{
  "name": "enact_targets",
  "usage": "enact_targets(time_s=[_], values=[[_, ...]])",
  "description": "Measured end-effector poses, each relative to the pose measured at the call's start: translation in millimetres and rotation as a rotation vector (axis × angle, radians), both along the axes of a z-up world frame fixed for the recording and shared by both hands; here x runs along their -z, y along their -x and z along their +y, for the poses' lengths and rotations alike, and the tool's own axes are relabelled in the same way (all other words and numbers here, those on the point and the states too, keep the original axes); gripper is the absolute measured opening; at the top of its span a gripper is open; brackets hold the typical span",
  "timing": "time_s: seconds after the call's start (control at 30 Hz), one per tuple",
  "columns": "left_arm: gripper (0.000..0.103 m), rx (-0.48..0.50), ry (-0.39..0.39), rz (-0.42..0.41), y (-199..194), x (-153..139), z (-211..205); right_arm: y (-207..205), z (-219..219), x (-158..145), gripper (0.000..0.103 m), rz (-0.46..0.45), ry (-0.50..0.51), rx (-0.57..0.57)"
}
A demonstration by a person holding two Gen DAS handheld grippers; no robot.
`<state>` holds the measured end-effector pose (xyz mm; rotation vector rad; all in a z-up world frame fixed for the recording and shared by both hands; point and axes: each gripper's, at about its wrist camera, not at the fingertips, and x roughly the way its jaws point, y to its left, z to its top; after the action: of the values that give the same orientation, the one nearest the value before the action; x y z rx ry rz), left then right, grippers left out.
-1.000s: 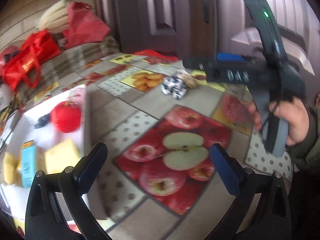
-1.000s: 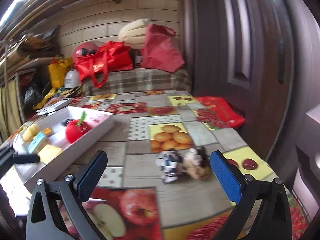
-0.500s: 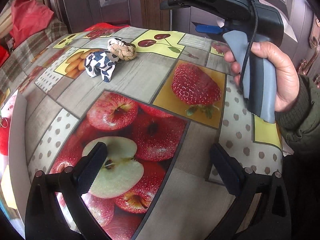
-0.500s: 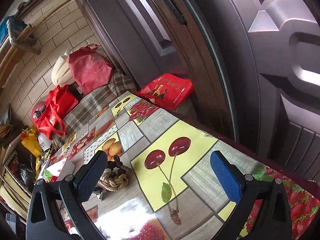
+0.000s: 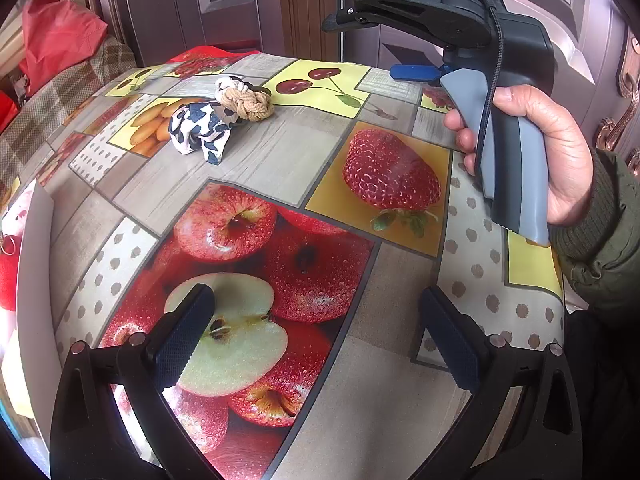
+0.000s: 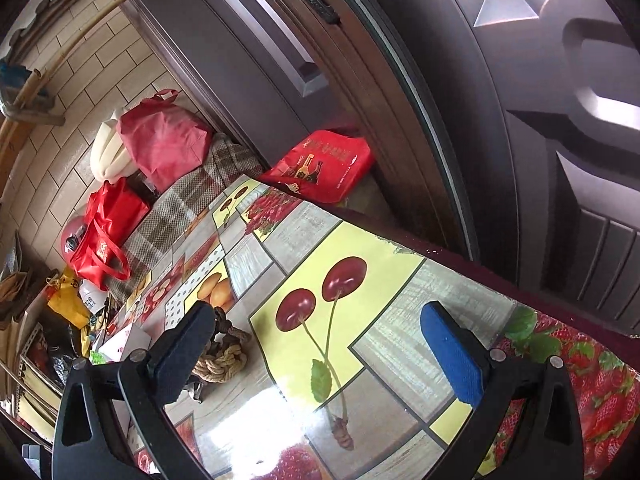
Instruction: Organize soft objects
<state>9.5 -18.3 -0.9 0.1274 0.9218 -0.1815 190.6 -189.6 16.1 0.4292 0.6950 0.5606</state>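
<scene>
On the fruit-print surface (image 5: 280,160), the black-and-white scrunchie (image 5: 202,128) touches the braided tan rope ring (image 5: 245,101), just beside the printed oranges. The left gripper (image 5: 316,336) hovers near the printed apples, fingers wide, empty. The right gripper (image 6: 320,354), fingers wide, empty, has the rope ring beside its left finger.

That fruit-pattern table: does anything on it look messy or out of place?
Mostly tidy. Two soft items lie loose in a heap on the tablecloth: a crumpled black-and-white cloth touching a tan braided rope piece, outside the white tray at the left edge. Nothing looks spilled or damaged.
</scene>
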Motion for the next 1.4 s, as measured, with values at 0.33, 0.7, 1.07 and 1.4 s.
enact_targets(time_s=[0.33,0.7,1.07,1.4], values=[[0.102,0.0,0.0,0.0,0.4,-0.4,-0.1,-0.1,2.7,0.6,0.103,0.002,0.011,-0.005],[0.102,0.0,0.0,0.0,0.4,-0.4,-0.1,0.2,2.2,1.7,0.103,0.003,0.002,-0.006],[0.102,0.001,0.0,0.0,0.4,-0.7,0.1,1.6,0.4,2.9,0.103,0.003,-0.008,-0.012],[0.102,0.001,0.0,0.0,0.3,-0.7,0.0,2.2,2.8,1.9,0.103,0.011,-0.008,-0.021]])
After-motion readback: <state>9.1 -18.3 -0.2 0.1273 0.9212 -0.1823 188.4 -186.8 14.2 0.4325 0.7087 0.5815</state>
